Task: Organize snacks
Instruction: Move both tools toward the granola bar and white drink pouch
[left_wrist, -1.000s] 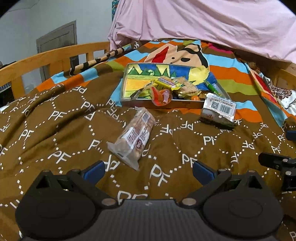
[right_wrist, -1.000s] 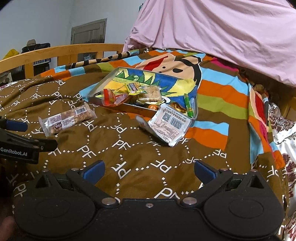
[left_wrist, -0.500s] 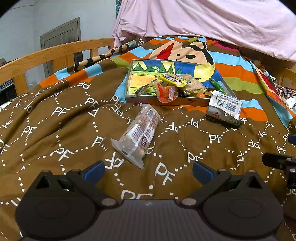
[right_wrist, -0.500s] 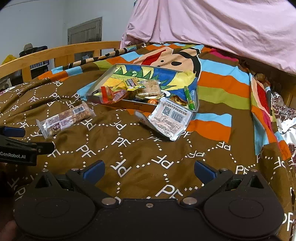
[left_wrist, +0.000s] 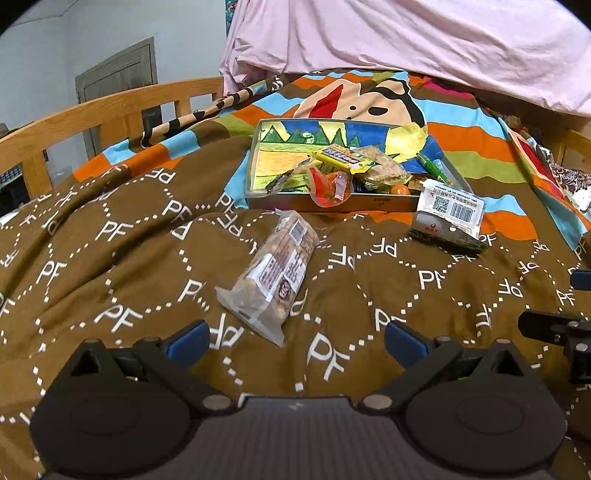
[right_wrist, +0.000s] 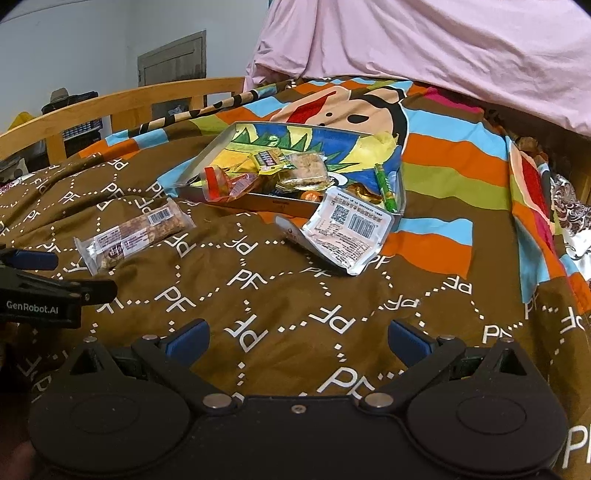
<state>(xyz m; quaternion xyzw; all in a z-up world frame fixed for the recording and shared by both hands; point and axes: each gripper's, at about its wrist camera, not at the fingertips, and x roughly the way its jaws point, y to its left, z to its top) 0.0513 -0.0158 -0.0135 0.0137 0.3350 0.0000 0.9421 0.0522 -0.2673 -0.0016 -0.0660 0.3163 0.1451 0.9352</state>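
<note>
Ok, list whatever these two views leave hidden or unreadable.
- Small snacks deep in the tray: both views, covered by the wrappers piled over them.
- Print on the white packet: both views, too small to read.
- Right gripper in the left view: cut off by the right edge.

We see a bed with a brown quilt (left_wrist: 110, 258), and on it lie a tin tray (left_wrist: 332, 204), a long snack bar (left_wrist: 275, 271) and a flat labelled packet (left_wrist: 448, 218).
</note>
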